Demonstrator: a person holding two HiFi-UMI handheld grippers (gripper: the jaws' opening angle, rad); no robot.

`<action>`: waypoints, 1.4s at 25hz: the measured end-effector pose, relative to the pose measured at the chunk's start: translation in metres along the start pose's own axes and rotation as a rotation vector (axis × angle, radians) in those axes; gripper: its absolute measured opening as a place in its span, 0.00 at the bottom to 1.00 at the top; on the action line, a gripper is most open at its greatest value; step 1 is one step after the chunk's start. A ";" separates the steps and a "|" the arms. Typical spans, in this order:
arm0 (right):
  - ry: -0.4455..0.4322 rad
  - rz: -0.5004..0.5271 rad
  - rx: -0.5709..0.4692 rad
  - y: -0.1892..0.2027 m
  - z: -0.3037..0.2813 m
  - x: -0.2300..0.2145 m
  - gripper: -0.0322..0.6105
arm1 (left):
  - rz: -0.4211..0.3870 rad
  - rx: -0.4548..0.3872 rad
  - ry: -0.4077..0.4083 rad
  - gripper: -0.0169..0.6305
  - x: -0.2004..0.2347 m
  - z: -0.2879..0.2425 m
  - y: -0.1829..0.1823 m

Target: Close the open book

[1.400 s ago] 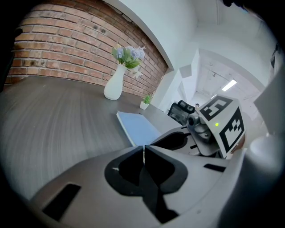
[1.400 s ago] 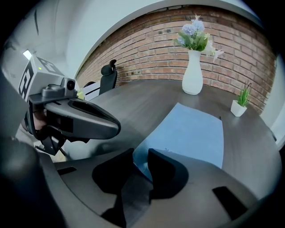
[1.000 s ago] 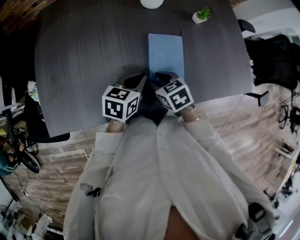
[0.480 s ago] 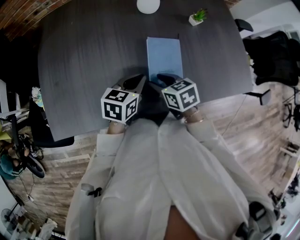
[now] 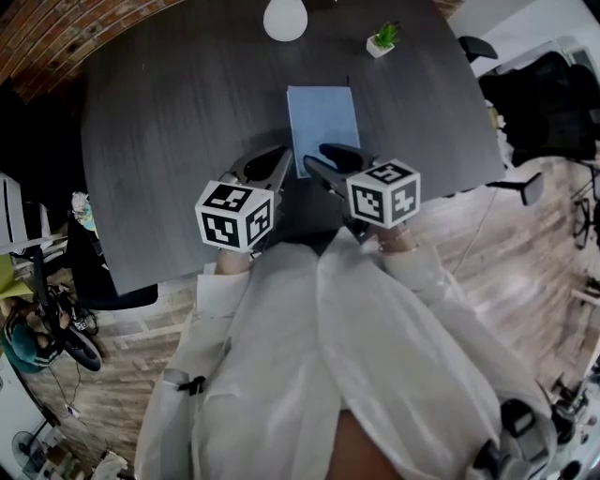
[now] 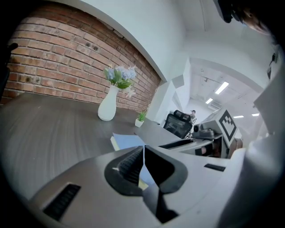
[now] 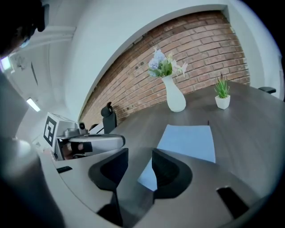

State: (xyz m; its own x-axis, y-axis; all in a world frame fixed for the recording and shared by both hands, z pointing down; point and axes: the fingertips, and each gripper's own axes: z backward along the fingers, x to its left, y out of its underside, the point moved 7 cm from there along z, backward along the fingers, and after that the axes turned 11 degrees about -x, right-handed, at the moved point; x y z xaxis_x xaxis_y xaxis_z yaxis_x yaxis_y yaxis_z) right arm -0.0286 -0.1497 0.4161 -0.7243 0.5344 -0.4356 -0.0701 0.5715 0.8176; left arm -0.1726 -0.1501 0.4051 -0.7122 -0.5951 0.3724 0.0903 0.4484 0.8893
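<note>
1. Judging the task as good as done: finding the book [image 5: 322, 117] lying flat and shut, blue cover up, with a pale page edge showing along one side (plainest in the left gripper view).
2. Placing it near the middle of the table [image 5: 169, 122], just beyond both grippers and well short of the vase [image 5: 285, 17] and the plant [image 5: 381, 39] at the far edge.
3. Reading the left gripper [image 6: 143, 151] as closed, pinching nothing, hanging just left of the book's near corner.
4. Reading the right gripper [image 7: 140, 156] as spread wide, having just been opening, with nothing between the jaws (only table and a blue corner showing below); hovering over the book's near edge, apparently clear of it.
5. Seeing little left to do (a judgement only): no cover standing up, no page fanned out; perhaps only drawing both grippers back.
6. Taking in the surface: dark grey, wood-grained and matte, carrying only book, vase and plant.
7. Taking in the room: brick wall [image 7: 196, 49] behind the table, black chair [image 5: 534, 103] off to the right, pale plank floor [image 5: 122, 356] below (clutter at the left too dim to name), white sleeves [image 5: 281, 356] filling the foreground.
</note>
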 end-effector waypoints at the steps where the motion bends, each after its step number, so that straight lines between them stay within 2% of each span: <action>1: -0.015 0.001 -0.033 -0.006 0.002 0.003 0.31 | 0.003 -0.017 0.015 0.05 -0.003 0.001 -0.005; 4: -0.051 0.011 -0.128 -0.025 0.010 0.014 0.29 | -0.003 -0.066 0.057 0.05 -0.013 0.006 -0.023; 7: -0.057 0.024 -0.194 -0.042 0.016 0.023 0.17 | -0.023 -0.105 0.070 0.05 -0.019 0.009 -0.038; 13: -0.085 0.034 -0.296 -0.065 0.023 0.038 0.09 | -0.021 -0.179 0.085 0.05 -0.022 0.017 -0.058; 17: -0.116 0.032 -0.330 -0.073 0.031 0.046 0.06 | -0.017 -0.196 0.092 0.05 -0.026 0.020 -0.060; 24: -0.140 0.009 -0.346 -0.069 0.043 0.047 0.06 | 0.000 -0.156 0.060 0.04 -0.027 0.016 -0.052; 29: -0.113 0.015 -0.340 -0.063 0.047 0.044 0.06 | -0.013 -0.087 -0.020 0.04 -0.021 0.016 -0.044; 35: -0.073 0.023 -0.307 -0.054 0.046 0.036 0.06 | -0.019 -0.025 -0.074 0.03 -0.017 0.017 -0.031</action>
State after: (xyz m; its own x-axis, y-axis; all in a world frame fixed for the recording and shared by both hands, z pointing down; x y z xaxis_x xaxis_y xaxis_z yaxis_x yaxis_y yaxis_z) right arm -0.0195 -0.1324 0.3388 -0.6775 0.5946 -0.4329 -0.2662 0.3504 0.8980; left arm -0.1750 -0.1426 0.3671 -0.7637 -0.5518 0.3352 0.0929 0.4199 0.9028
